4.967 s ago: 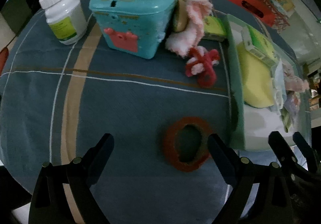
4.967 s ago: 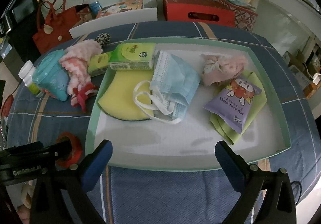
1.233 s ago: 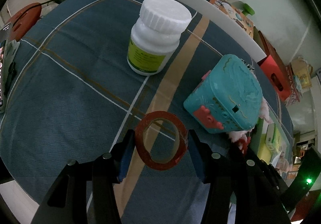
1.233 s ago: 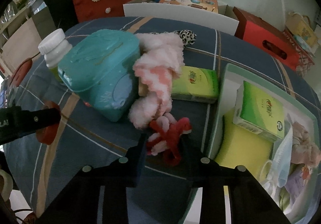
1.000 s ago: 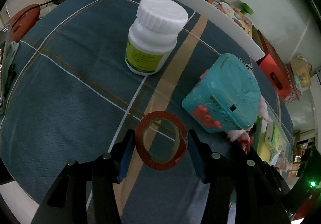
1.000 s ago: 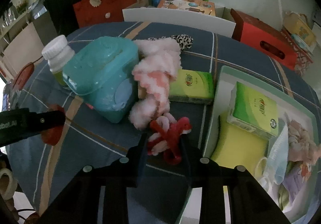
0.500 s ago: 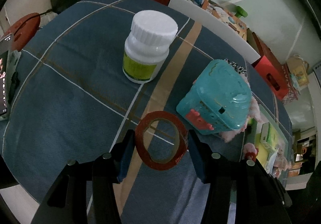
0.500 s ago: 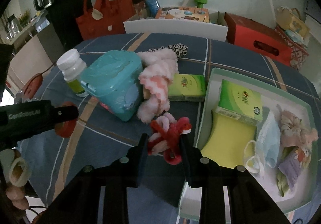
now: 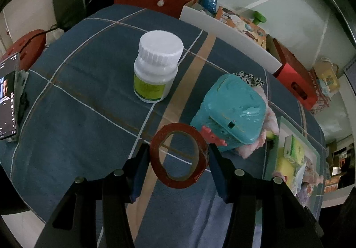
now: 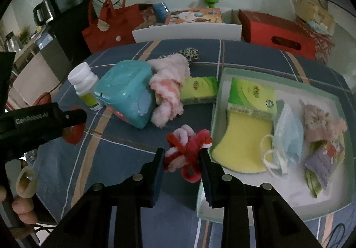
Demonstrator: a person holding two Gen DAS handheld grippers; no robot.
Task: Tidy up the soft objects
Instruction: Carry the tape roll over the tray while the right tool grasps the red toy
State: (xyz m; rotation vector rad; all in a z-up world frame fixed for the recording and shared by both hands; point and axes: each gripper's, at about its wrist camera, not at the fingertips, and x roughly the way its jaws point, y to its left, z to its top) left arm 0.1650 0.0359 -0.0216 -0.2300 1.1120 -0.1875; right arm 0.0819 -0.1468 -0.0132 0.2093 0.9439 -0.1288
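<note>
While our left claw [image 9: 178, 157] clamped the red tape roll [image 9: 179, 155] above the table [image 9: 77, 97], our right claw [image 10: 181, 160] pinched the red-and-pink yarn knot [image 10: 187, 152] beside the tray [image 10: 311, 214]. We read "GenRobot.AI" on the left claw's side; other labels were illegible.

A lived-in home: a plaid cloth [image 9: 89, 101] covers the bench, a red handbag [image 10: 111, 23] and coffee maker [image 10: 60, 1] stand behind, cardboard boxes [image 10: 278, 34] crowd the floor.
</note>
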